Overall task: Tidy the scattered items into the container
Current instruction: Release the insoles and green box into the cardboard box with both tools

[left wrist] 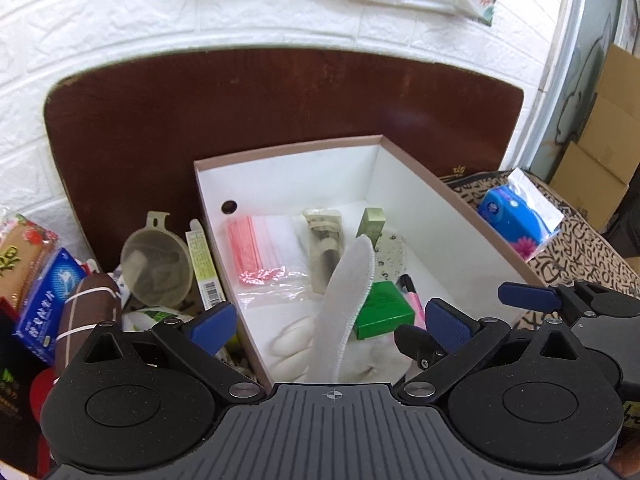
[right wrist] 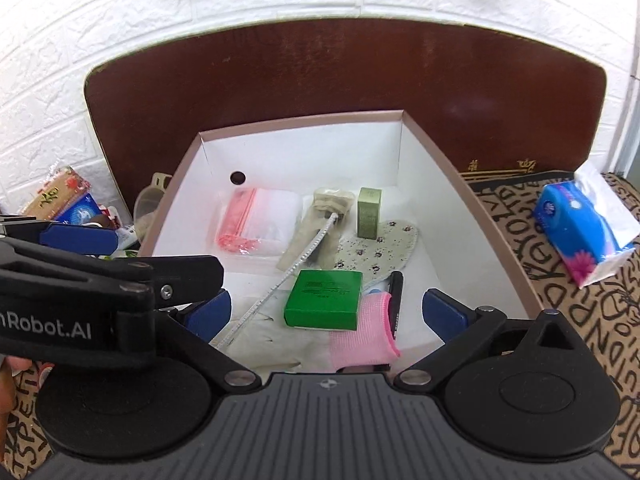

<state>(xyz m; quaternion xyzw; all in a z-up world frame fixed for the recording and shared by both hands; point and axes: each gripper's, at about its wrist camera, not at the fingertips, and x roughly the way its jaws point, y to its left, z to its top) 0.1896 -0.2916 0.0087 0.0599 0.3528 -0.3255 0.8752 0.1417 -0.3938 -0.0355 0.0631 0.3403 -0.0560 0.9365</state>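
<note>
Step in hand looks like the gap between one drop and the next pick: both claws hang over the box [right wrist: 472,200], a big open cardboard one with white inside walls, sitting on a patterned cloth [right wrist: 560,280] against a dark brown board [right wrist: 320,68]. Already inside, biggest first: a white insole [left wrist: 344,304] standing on edge and leaning, a flowered insole [right wrist: 380,248] flat on the floor of the box, white gloves [left wrist: 296,344] at the near end, a bag of pink zip pouches [right wrist: 256,220], a pink glove cuff [right wrist: 368,328], a green box [right wrist: 324,300], a small olive carton [right wrist: 369,213] upright near the far wall, a black marker [right wrist: 396,300]. Still out, so judged unfinished: the blue tissue pack [right wrist: 584,224] on the cloth right of the box, well apart from it, and on the left side a pile outside the box wall with a clear funnel [left wrist: 156,264], a brown roll tied with white bands [left wrist: 86,320], a blue packet [left wrist: 44,304] and snack packs. Next move probably needs one claw swung out to either side, lowered onto a loose item, then closed; the tissue pack is soft and wide, so a grip across its narrow side seems safer. Left claw [left wrist: 328,320]: spread wide, nothing between the pads, white insole just ahead but not pinched. Right claw [right wrist: 326,316]: also spread wide and empty above the green box and pink cuff, touching neither as far as I can tell.
</note>
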